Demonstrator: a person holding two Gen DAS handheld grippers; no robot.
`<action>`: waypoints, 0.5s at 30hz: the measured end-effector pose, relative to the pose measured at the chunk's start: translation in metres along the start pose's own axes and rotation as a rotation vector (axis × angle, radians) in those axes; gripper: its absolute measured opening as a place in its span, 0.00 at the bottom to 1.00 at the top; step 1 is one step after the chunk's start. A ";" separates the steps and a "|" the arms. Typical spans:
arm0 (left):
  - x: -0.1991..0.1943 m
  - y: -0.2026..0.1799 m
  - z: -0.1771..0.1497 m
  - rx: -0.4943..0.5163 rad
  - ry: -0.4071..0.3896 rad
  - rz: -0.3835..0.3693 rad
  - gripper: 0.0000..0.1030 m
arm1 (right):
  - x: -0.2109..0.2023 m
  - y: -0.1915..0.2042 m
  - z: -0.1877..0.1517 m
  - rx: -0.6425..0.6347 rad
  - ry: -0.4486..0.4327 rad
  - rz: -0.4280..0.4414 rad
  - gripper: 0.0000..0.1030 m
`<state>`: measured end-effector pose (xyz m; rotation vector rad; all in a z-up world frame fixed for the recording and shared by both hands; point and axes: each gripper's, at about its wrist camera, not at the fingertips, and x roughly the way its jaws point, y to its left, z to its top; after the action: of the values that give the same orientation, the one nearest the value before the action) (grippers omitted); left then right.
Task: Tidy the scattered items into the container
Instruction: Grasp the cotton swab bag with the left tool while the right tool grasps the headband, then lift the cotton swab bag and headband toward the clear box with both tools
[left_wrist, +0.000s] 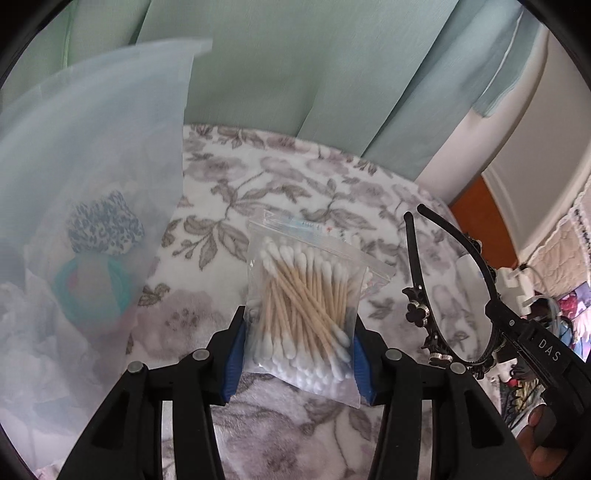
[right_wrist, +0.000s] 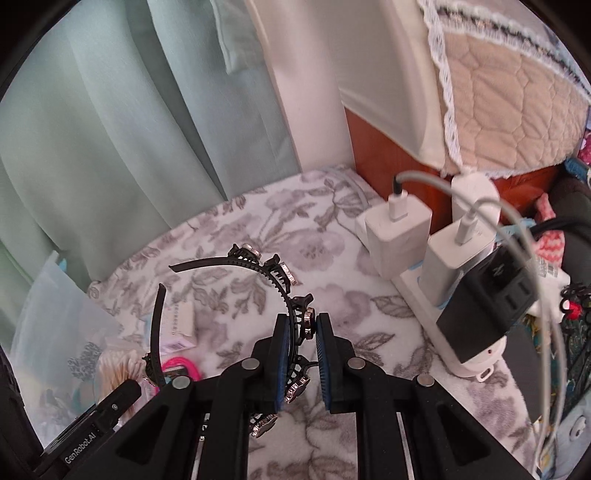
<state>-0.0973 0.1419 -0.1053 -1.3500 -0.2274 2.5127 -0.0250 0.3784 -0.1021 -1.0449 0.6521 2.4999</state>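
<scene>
My left gripper (left_wrist: 298, 325) is shut on a clear zip bag of cotton swabs (left_wrist: 303, 310), held above the floral blanket. A translucent plastic container (left_wrist: 88, 155) stands to its left, with a leopard-print item (left_wrist: 105, 223) and a teal ring (left_wrist: 88, 288) inside. My right gripper (right_wrist: 301, 328) is shut on a black headband with flower studs (right_wrist: 255, 266), lifted off the blanket. The headband (left_wrist: 421, 280) and right gripper also show at the right of the left wrist view. The swab bag (right_wrist: 118, 369) and container (right_wrist: 55, 325) show at the lower left of the right wrist view.
A white power strip (right_wrist: 458, 347) with white chargers (right_wrist: 395, 236) and a black adapter (right_wrist: 487, 306) lies at the right. A pink hair tie (right_wrist: 183, 365) and small packets (right_wrist: 181, 325) lie on the blanket (right_wrist: 332, 258). Green curtains (left_wrist: 295, 74) hang behind.
</scene>
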 end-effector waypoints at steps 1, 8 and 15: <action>-0.005 -0.001 0.001 0.002 -0.009 -0.003 0.49 | -0.005 0.001 0.001 0.000 -0.008 0.003 0.15; -0.045 -0.006 0.008 0.013 -0.086 -0.022 0.49 | -0.047 0.006 0.007 0.004 -0.078 0.025 0.15; -0.099 -0.008 0.011 0.025 -0.180 -0.044 0.49 | -0.095 0.014 0.013 0.000 -0.155 0.056 0.15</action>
<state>-0.0529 0.1185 -0.0192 -1.0980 -0.2578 2.5917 0.0247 0.3605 -0.0206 -0.8335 0.6436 2.5972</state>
